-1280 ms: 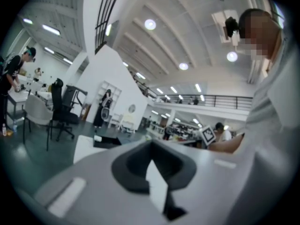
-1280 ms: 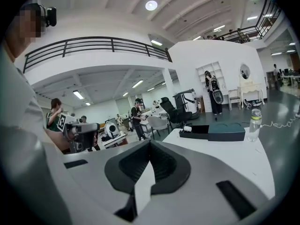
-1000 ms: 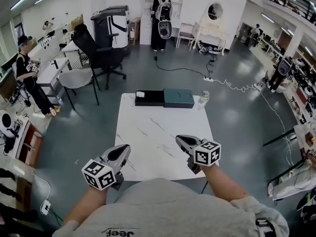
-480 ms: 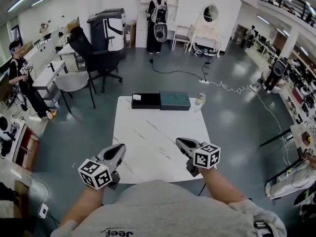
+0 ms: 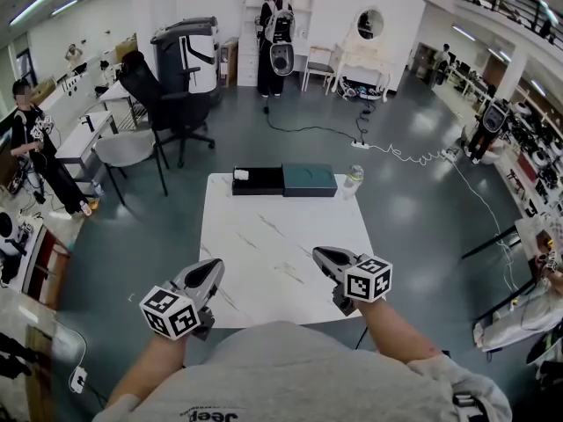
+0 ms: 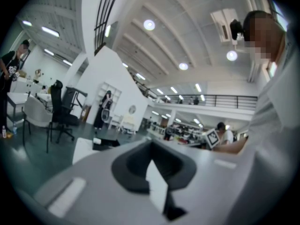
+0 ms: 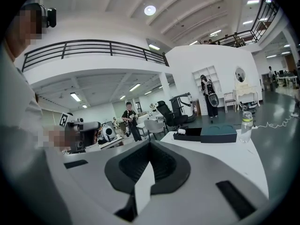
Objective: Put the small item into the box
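Box [image 5: 283,180] lies lengthwise along the table [image 5: 281,244] far edge

White item [image 5: 241,175] at black box [image 5: 259,182] end too small to identify; inside or atop unclear.

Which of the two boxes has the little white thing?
The black box, the left one. The small white item sits at its left end; the green box beside it is bare.
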Demonstrator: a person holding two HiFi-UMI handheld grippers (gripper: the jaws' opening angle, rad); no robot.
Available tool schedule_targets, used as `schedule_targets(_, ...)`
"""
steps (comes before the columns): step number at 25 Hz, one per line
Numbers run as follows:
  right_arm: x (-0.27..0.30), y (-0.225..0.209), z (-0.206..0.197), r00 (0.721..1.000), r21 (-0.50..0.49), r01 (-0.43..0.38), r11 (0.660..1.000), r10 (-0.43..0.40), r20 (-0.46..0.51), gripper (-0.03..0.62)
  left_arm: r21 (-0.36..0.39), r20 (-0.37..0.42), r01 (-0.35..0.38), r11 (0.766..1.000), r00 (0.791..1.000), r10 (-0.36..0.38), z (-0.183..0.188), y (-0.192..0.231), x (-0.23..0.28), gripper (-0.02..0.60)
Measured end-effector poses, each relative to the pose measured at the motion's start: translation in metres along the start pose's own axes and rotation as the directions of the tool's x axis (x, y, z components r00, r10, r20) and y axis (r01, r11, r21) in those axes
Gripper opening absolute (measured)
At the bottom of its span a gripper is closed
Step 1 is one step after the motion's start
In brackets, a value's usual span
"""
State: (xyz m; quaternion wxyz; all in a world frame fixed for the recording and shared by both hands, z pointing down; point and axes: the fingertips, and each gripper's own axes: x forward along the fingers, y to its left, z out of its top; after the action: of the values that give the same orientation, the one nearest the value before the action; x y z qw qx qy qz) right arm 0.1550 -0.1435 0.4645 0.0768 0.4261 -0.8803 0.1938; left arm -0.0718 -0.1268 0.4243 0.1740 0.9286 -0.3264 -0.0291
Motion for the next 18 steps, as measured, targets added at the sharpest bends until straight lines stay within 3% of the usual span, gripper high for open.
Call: schedule_targets(18, 0.0014, -0.001, -0.0022, 1.0, -0.008, -0.01, 1.0, 0.01, -0.029, 0.008, 0.007, -0.007, -0.002, 1.0, 1.0, 0.002, 0.0014, -0.0018, -0.0004, 0.006)
